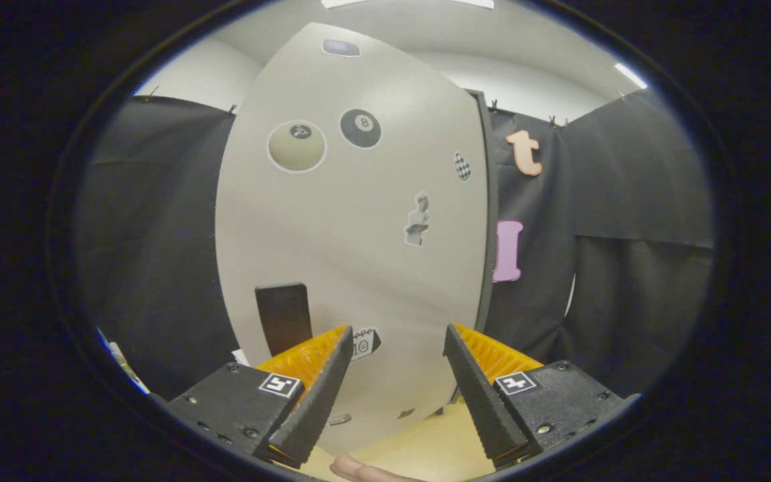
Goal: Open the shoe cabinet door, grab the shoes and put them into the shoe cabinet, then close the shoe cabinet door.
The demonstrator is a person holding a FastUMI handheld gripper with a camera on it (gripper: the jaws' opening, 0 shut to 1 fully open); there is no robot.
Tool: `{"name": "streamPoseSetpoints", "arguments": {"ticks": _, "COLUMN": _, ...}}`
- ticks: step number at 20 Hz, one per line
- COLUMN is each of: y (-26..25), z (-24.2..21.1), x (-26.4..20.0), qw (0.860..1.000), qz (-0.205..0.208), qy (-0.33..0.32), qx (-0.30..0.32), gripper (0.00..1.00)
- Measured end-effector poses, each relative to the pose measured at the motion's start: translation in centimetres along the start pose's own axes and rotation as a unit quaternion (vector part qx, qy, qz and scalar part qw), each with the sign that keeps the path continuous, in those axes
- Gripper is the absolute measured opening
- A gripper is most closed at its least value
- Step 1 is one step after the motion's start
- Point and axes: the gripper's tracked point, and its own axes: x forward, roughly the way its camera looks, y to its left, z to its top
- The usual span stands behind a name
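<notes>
A tall pale grey shoe cabinet door (352,221) stands just ahead of my fingers, dotted with stickers, among them two billiard balls (361,127) near its top. A dark rectangular handle (283,316) sits low on the door, just beyond and slightly left of the left finger. My gripper (397,329) is open, its fingers spread wide with nothing between them, pointing at the lower part of the door. The door's dark right edge (490,221) shows. No shoes are in sight.
Black cloth walls (633,254) hang to both sides of the cabinet. A pale wooden surface (425,448) lies under the fingers at the cabinet's foot. A fingertip (359,470) pokes in below the gripper.
</notes>
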Motion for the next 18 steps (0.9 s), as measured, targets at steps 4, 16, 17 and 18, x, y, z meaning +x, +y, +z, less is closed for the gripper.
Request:
{"name": "streamPoseSetpoints", "arguments": {"ticks": 4, "y": 1.0, "z": 0.2, "x": -0.6, "qw": 1.000, "qz": 0.006, "qy": 0.001, "qx": 0.014, "gripper": 0.92}}
{"name": "streamPoseSetpoints", "arguments": {"ticks": 16, "y": 1.9, "z": -1.3, "x": -5.0, "qw": 0.998, "qz": 0.017, "qy": -0.046, "qx": 0.033, "gripper": 0.97}}
{"name": "streamPoseSetpoints", "arguments": {"ticks": 17, "y": 2.1, "z": -1.6, "x": -6.0, "qw": 0.998, "qz": 0.023, "qy": -0.054, "qx": 0.032, "gripper": 0.97}}
{"name": "streamPoseSetpoints", "arguments": {"ticks": 18, "y": 2.0, "z": -2.0, "x": -6.8, "qw": 0.997, "qz": 0.027, "qy": -0.063, "qx": 0.030, "gripper": 0.97}}
